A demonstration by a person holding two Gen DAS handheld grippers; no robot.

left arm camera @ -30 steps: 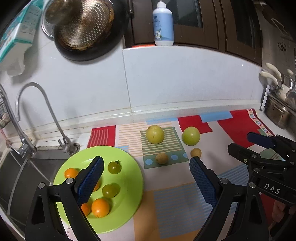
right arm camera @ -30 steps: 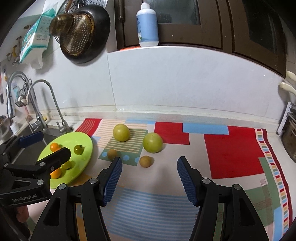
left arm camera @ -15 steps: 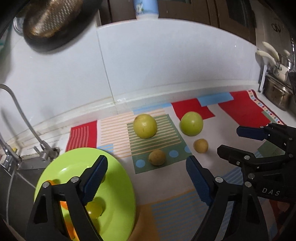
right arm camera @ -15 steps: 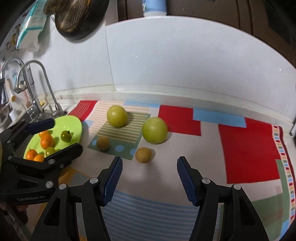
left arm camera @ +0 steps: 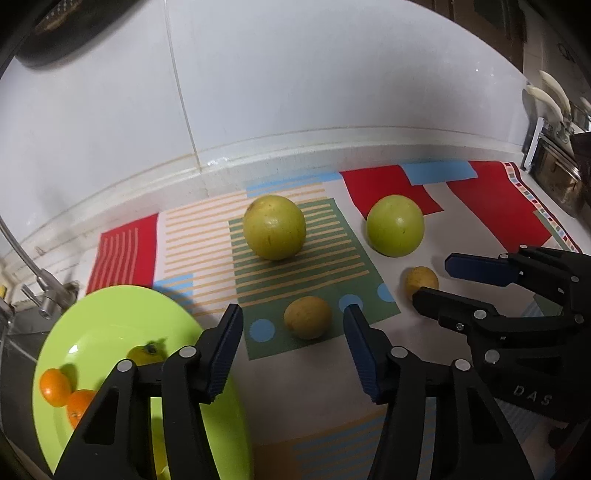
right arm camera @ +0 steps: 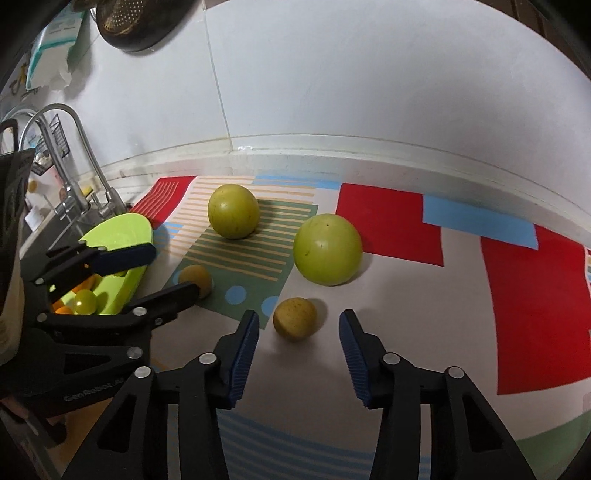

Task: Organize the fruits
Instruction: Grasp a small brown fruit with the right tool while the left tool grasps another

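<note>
Two big green-yellow fruits (left arm camera: 274,227) (left arm camera: 394,225) and two small tan fruits lie on a patterned mat (left arm camera: 491,206). My left gripper (left arm camera: 293,325) is open, its tips on either side of the left small tan fruit (left arm camera: 307,317), not touching it. My right gripper (right arm camera: 295,326) is open around the right small tan fruit (right arm camera: 294,318), also apart from it. A lime-green plate (left arm camera: 110,321) at the left holds small orange fruits (left arm camera: 55,382) and small green ones (right arm camera: 85,301). Each gripper shows in the other's view: the right one (left arm camera: 436,280), the left one (right arm camera: 162,271).
A white tiled wall (left arm camera: 295,92) rises just behind the mat. A sink with a chrome tap (right arm camera: 85,162) lies left of the plate. A dark pan (right arm camera: 136,26) and a packet hang on the wall. Metal cookware (left arm camera: 561,177) stands at the far right.
Both grippers have moved forward and down towards the mat. Each small tan fruit now sits between a gripper's open fingers. The jaws stayed open.
</note>
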